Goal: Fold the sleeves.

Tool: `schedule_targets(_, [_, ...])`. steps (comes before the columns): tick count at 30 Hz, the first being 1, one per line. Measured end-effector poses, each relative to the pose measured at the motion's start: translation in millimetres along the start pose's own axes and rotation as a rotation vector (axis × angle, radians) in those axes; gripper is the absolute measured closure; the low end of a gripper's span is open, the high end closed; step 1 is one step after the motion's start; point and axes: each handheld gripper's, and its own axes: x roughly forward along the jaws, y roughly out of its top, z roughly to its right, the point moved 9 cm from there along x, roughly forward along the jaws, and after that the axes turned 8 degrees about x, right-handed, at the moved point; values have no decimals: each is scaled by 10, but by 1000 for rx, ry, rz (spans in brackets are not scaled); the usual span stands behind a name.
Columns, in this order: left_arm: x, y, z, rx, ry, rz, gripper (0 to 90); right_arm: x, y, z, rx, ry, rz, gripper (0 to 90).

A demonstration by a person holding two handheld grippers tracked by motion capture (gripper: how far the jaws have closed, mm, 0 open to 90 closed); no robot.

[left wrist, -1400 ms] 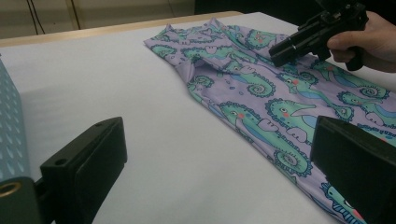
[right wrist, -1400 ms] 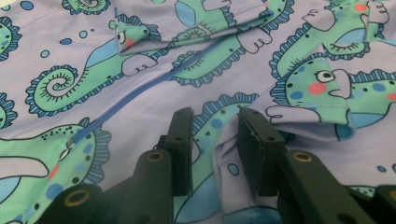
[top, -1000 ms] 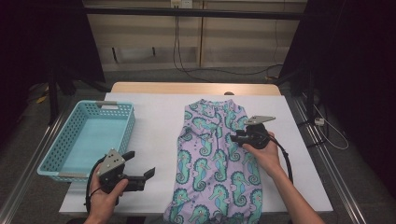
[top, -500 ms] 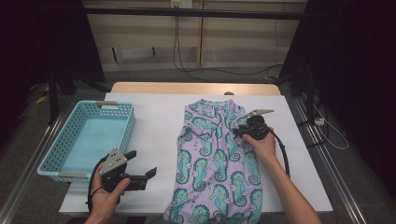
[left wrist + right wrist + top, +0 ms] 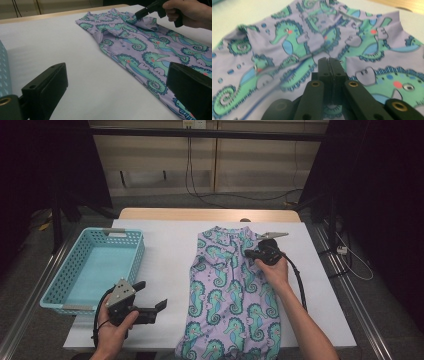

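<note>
A lilac garment (image 5: 230, 290) printed with green seahorses lies flat on the white table (image 5: 165, 245), its neck toward the far edge. My right gripper (image 5: 248, 253) rests on its upper right part. Its jaws have just been closing and now stand shut, pinching a raised fold of the garment (image 5: 287, 50) at the right gripper's (image 5: 329, 60) tips. From the left gripper view that fold on the garment (image 5: 140, 50) rises under the right gripper (image 5: 137, 15). My left gripper (image 5: 151, 294) hovers open near the front left of the table, nothing between the jaws of the left gripper (image 5: 115, 85).
A light blue perforated basket (image 5: 57, 280) stands at the table's left edge, its wall (image 5: 3, 72) close beside my left gripper. Bare white table lies between basket and garment. Dark curtains and cables sit behind the table.
My right gripper has slid toward the far end of the garment, up to its neck area, and its jaws have come together on the cloth. The left gripper has stayed put.
</note>
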Motion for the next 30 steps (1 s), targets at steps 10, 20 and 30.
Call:
schedule_targets(10, [-16, -2, -13, -6, 4, 3, 40, 241, 247, -154, 8, -4, 21, 892])
schedule_targets(20, [-23, -3, -14, -1, 8, 1, 40, 322, 270, -264, -13, 26, 42, 678])
schedule_targets(30, [-11, -3, -2, 1, 4, 0, 40, 107, 197, -132, -4, 7, 63, 620])
